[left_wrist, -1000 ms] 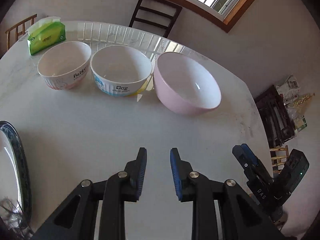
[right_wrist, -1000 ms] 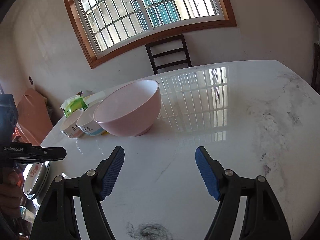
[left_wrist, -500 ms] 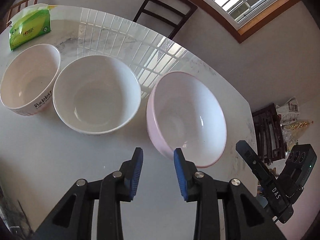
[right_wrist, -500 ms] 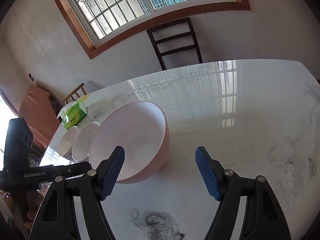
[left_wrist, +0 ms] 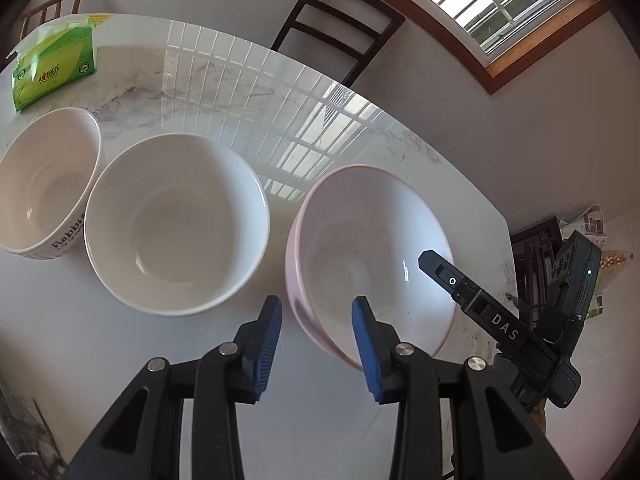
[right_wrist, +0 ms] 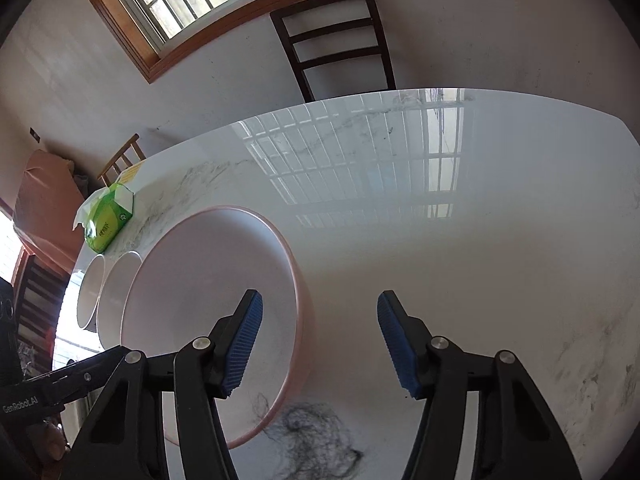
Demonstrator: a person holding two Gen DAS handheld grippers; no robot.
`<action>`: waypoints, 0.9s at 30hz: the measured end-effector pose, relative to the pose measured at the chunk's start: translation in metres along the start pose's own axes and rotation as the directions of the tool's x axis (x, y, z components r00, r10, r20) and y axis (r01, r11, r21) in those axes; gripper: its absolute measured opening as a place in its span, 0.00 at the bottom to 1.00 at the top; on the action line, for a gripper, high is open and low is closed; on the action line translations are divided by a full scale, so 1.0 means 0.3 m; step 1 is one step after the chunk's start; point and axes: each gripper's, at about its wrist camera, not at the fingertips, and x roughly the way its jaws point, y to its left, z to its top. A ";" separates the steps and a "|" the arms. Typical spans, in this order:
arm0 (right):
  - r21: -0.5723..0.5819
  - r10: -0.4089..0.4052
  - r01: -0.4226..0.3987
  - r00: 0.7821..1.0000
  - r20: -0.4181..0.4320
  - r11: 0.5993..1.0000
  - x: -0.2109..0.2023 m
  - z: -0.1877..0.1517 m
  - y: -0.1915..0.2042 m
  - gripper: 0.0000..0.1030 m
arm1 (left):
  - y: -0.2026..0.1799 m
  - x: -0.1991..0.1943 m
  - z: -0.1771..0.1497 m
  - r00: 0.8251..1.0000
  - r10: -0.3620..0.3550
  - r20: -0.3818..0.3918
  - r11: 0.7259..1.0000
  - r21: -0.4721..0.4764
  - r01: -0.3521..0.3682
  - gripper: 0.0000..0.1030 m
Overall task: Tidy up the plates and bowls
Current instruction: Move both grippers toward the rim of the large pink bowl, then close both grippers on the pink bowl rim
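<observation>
Three bowls stand in a row on the white marble table [left_wrist: 80,360]: a white "Rabbit" bowl [left_wrist: 44,184], a plain-looking white bowl [left_wrist: 176,224] and a larger pink bowl [left_wrist: 372,256]. My left gripper [left_wrist: 318,340] is open and straddles the pink bowl's near-left rim, one finger outside, the other over the inside. My right gripper [right_wrist: 320,340] is open wider across the pink bowl's [right_wrist: 200,300] right rim, its left finger over the inside and its right finger over the table. Neither gripper holds anything. The right gripper's finger [left_wrist: 480,308] shows over the pink bowl in the left wrist view.
A green tissue pack [left_wrist: 52,72] lies at the far left of the table behind the bowls. A dark wooden chair [right_wrist: 336,40] stands beyond the far edge under the window. A dark tangle of hair [right_wrist: 316,440] lies on the marble beside the pink bowl. Bare tabletop [right_wrist: 480,240] stretches to the right.
Both grippers have moved forward and closer to the pink bowl, which now fills much more of each view. Each now has the bowl's rim between its open fingers.
</observation>
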 end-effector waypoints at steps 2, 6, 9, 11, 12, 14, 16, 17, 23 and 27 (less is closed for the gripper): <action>-0.028 -0.013 0.012 0.999 -0.031 1.000 0.030 0.003 0.009 0.37 | 0.010 0.026 0.001 1.000 -0.010 -0.016 1.000 -0.029 0.010 0.36; -0.045 -0.021 0.017 0.996 -0.090 0.999 0.088 -0.002 0.010 0.09 | 0.033 0.083 -0.003 0.999 -0.006 -0.051 0.997 -0.071 0.003 0.27; -0.086 -0.025 0.017 0.995 -0.100 0.996 0.068 -0.032 0.036 0.09 | 0.028 0.089 -0.020 0.995 0.061 -0.074 0.997 -0.037 -0.064 0.19; -0.077 0.010 -0.019 0.993 -0.114 0.997 0.030 -0.063 0.043 0.11 | 0.035 0.058 -0.052 0.994 0.081 -0.074 0.996 -0.017 -0.083 0.18; -0.078 0.025 -0.035 0.992 -0.123 0.996 0.005 -0.085 0.050 0.11 | 0.040 0.032 -0.075 0.995 0.079 -0.068 0.997 -0.004 -0.079 0.18; -0.100 0.044 -0.057 0.990 -0.133 0.993 -0.049 -0.138 0.083 0.12 | 0.054 -0.019 -0.127 0.995 0.080 -0.067 0.997 0.011 -0.079 0.18; -0.102 0.069 -0.085 0.986 -0.154 0.991 -0.094 -0.200 0.115 0.13 | 0.078 -0.081 -0.201 0.994 0.088 -0.065 0.996 0.020 -0.087 0.18; -0.099 0.081 -0.099 0.982 -0.168 0.990 -0.112 -0.233 0.132 0.14 | 0.088 -0.110 -0.239 0.993 0.098 -0.070 0.995 0.030 -0.096 0.18; -0.099 0.159 -0.187 0.958 -0.239 0.977 -0.205 -0.428 0.276 0.16 | 0.224 -0.293 -0.452 0.989 0.112 -0.101 0.994 0.009 -0.112 0.18; -0.121 0.191 -0.234 0.937 -0.292 0.965 -0.230 -0.537 0.390 0.16 | 0.331 -0.405 -0.554 0.984 0.137 -0.110 0.990 -0.019 -0.140 0.17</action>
